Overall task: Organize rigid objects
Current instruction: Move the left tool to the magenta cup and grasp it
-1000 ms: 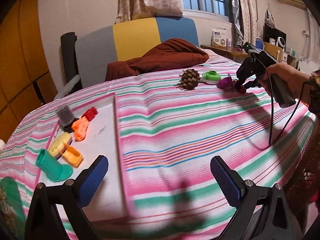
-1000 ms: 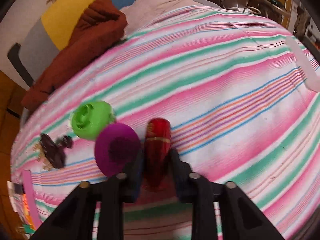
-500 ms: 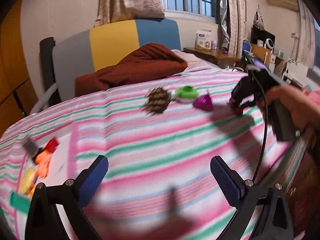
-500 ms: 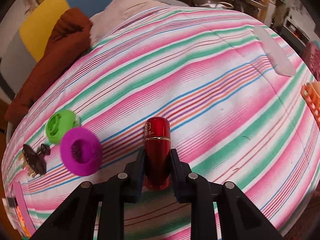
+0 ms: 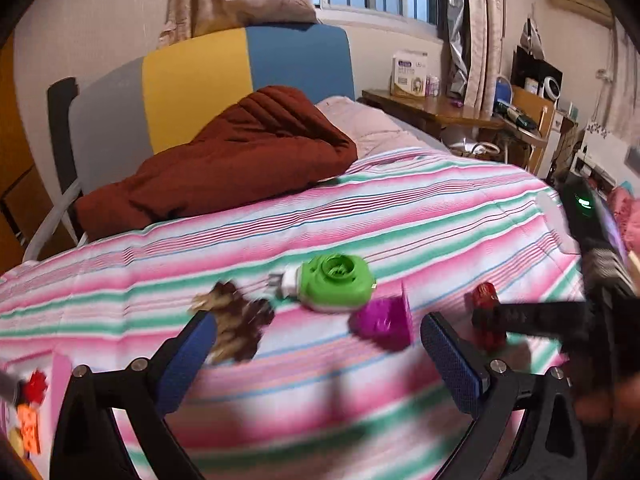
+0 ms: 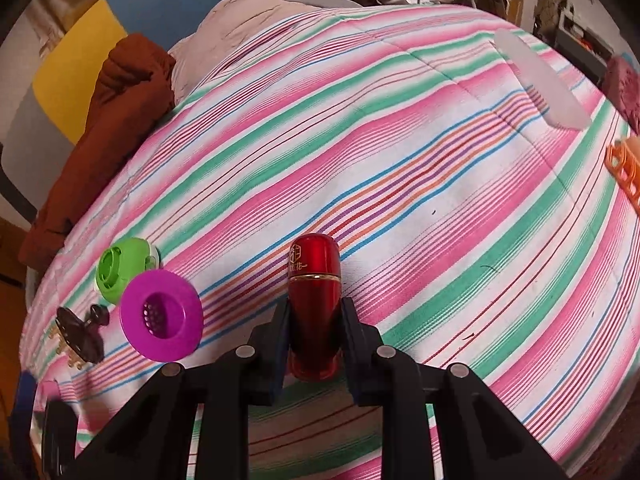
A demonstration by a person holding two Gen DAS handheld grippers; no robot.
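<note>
Right wrist view: the right gripper (image 6: 314,320) is clamped on a glossy red bottle (image 6: 315,292) over the striped bed (image 6: 440,208); held low, it could slip. The left gripper (image 5: 318,352), wide open and empty, might knock the purple funnel (image 5: 384,322).
</note>
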